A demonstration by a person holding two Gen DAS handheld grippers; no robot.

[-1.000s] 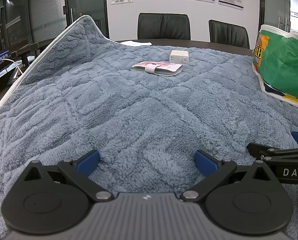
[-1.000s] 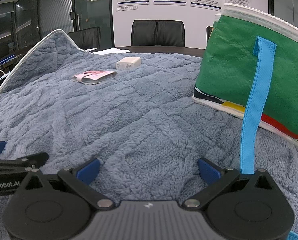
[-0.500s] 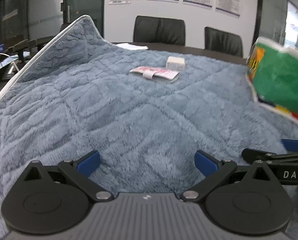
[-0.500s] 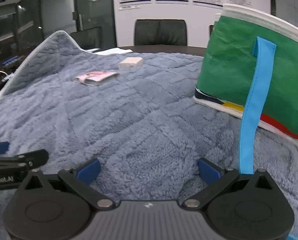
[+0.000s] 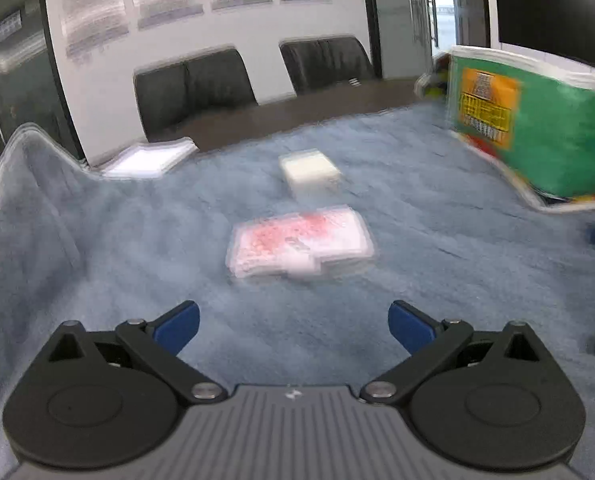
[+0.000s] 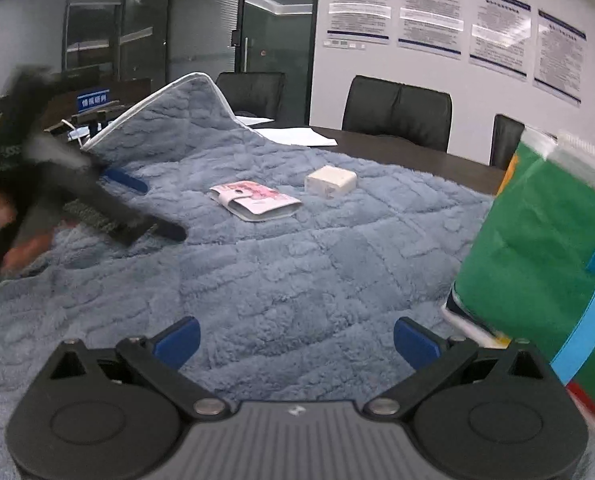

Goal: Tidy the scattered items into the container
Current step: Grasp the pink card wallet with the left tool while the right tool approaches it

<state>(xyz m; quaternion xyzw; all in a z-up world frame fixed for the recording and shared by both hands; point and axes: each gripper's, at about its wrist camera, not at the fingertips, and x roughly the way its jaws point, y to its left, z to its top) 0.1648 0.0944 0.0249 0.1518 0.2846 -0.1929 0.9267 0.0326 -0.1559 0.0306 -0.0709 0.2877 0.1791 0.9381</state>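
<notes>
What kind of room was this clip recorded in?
Most likely an office meeting room. Black high-backed chairs stand along a dark conference table, framed notices hang on the white wall, and glass partitions with a door lie behind. A blue-grey blanket covers the table's near part.

Left wrist view — set low over the blue-grey quilted fleece blanket [image 5: 437, 216], faced at the nearby pink-patterned white wallet [image 5: 301, 242]. Right wrist view — set farther back; wallet [image 6: 255, 200] and blanket [image 6: 297, 272] are shared.
</notes>
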